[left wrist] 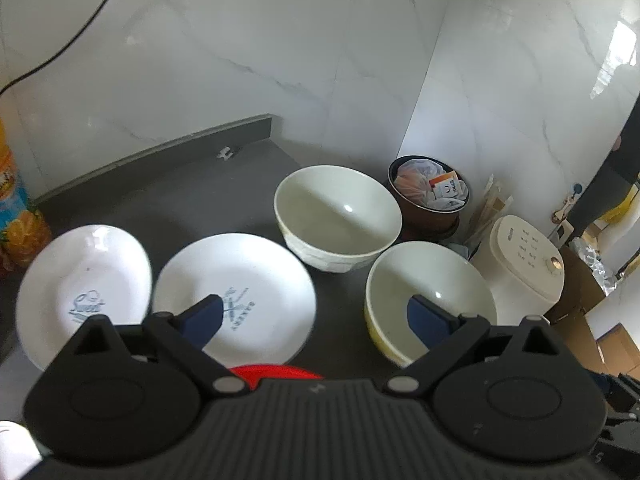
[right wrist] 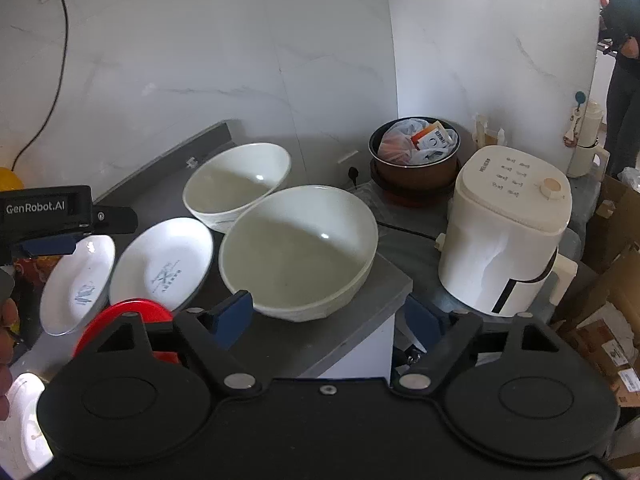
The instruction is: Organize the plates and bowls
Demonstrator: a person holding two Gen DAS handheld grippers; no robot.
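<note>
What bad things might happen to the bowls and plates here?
The nearer bowl sits close to the counter's corner edge, so a bump from the open right gripper might push it off. The two plates overlap, so lifting one may drag the other. The bowls sit close together, so the far bowl might get knocked.

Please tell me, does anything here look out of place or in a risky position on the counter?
Yes. The yellow-sided bowl stands close to the corner edge of the grey counter, so a nudge might push it off. Also, the two printed plates seem to overlap at their rims.
</note>
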